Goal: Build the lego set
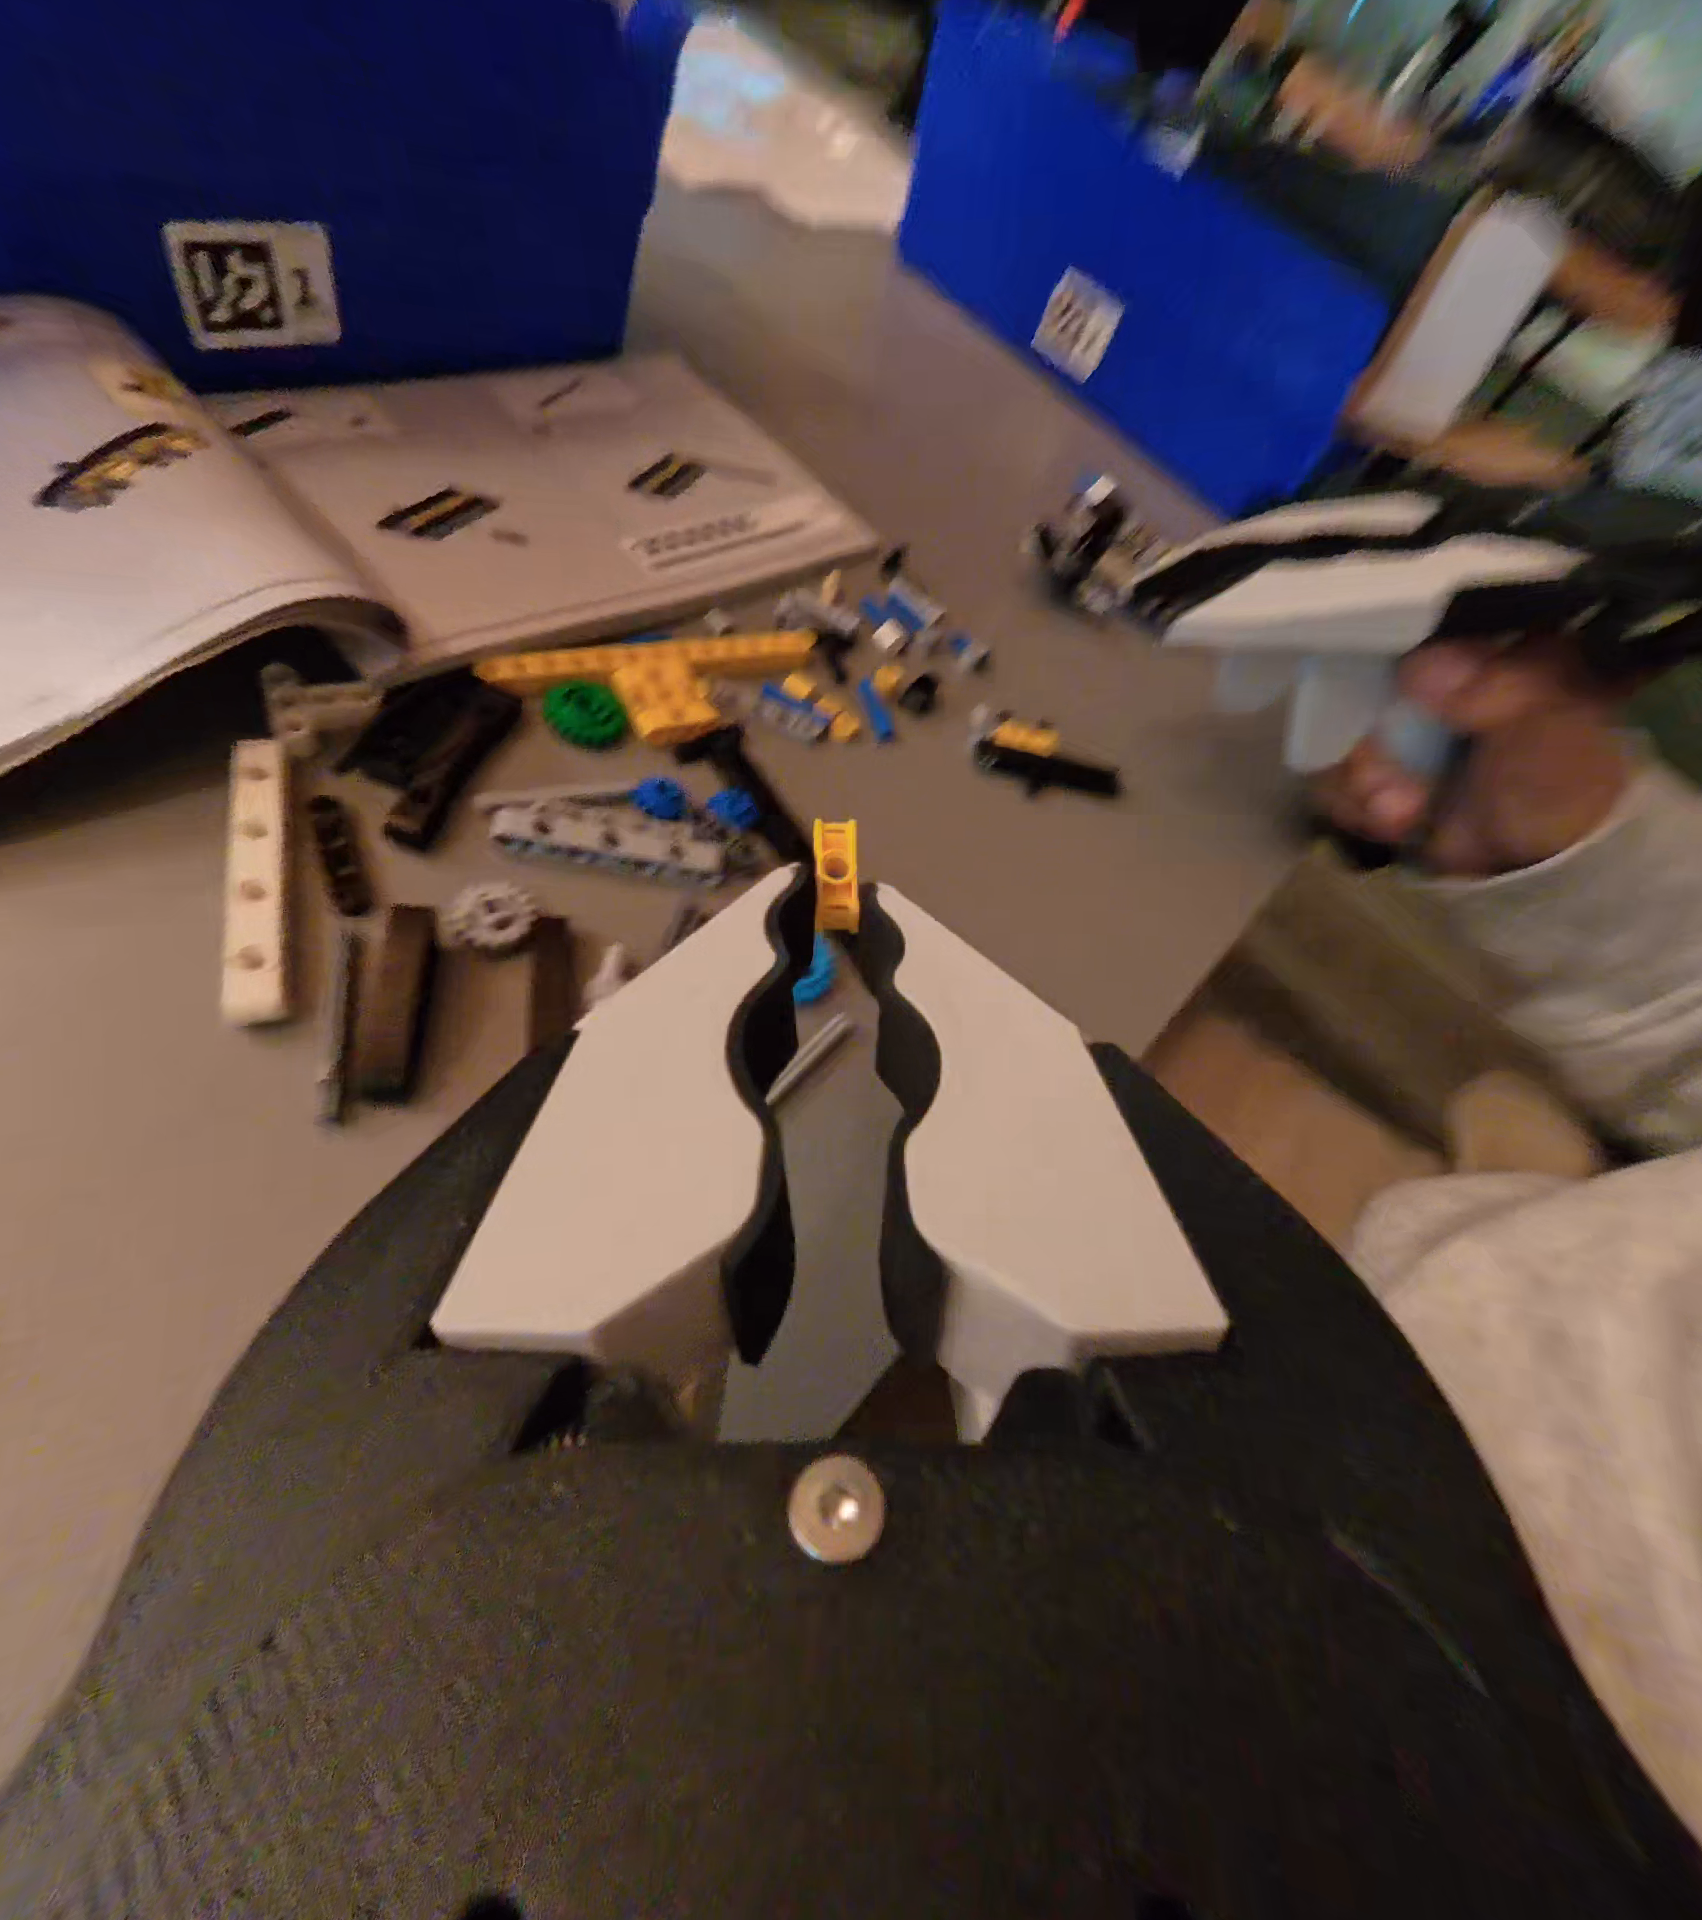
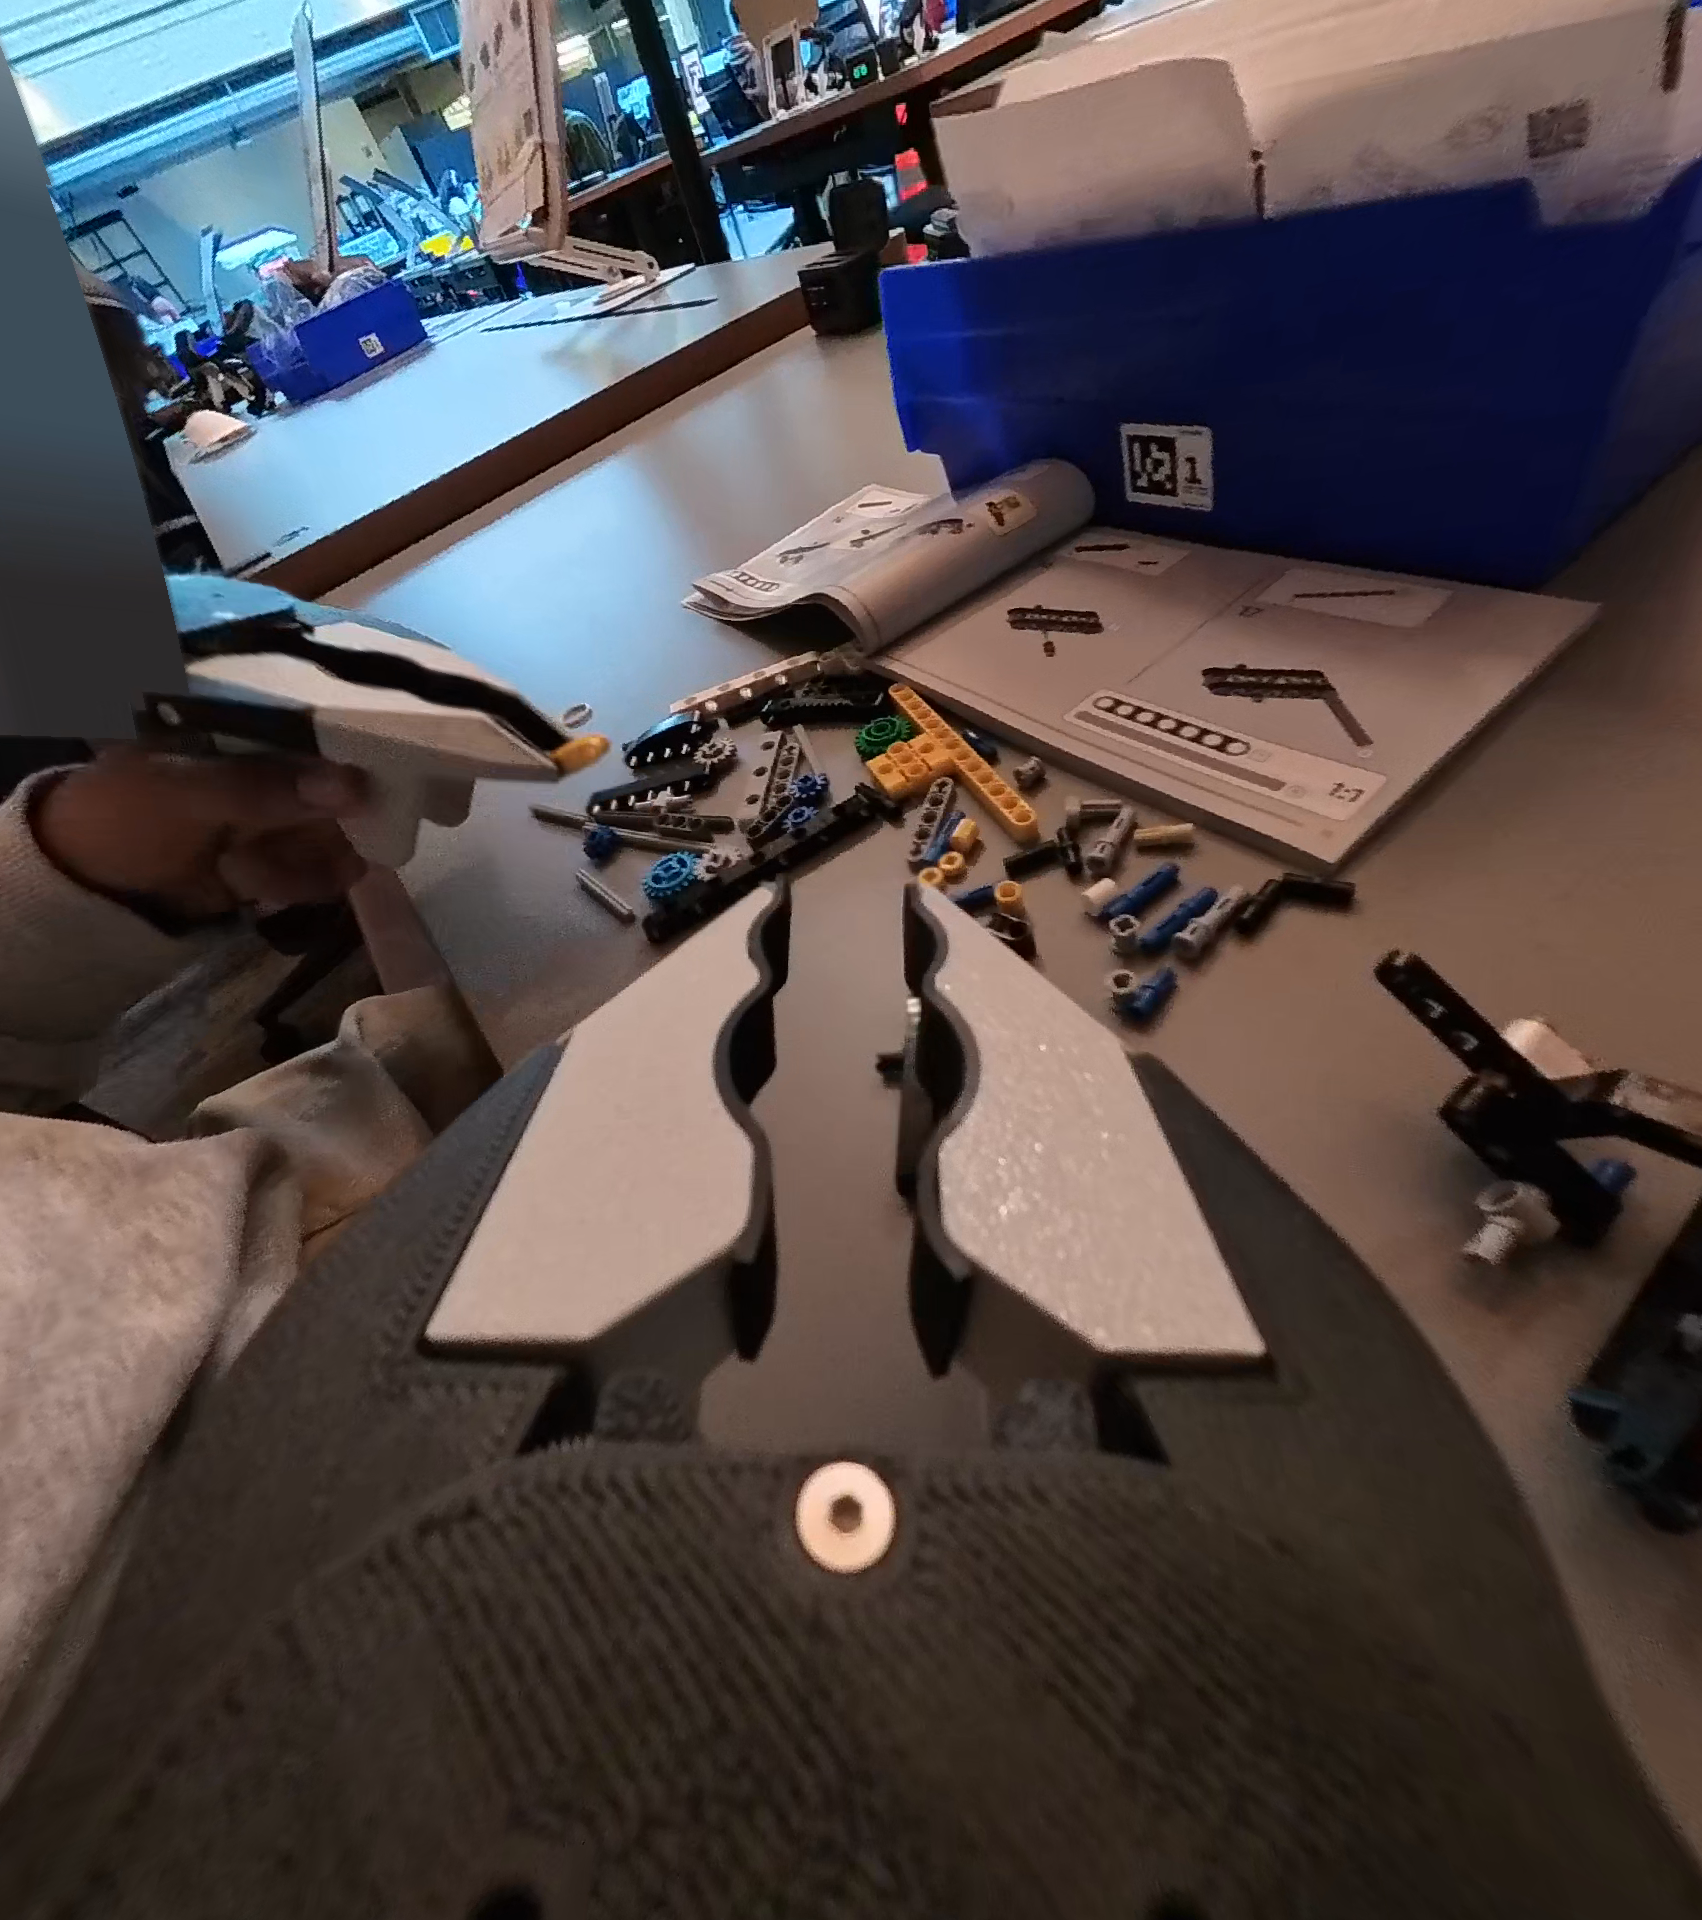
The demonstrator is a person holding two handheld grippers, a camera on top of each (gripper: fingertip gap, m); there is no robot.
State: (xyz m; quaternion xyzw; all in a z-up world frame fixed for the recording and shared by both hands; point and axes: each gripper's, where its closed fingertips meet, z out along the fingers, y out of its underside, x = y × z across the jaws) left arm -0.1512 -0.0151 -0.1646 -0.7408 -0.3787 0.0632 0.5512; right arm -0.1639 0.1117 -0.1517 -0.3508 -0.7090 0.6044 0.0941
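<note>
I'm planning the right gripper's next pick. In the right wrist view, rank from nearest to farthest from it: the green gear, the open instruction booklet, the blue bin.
1. Green gear, just ahead of the open right gripper, among the loose parts.
2. Open instruction booklet, beyond the gear, ahead and to the right.
3. Blue bin, farthest, behind the booklet.

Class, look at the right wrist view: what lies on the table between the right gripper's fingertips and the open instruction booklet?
In that view, loose lego pieces lie scattered between the right gripper and the booklet.
</note>
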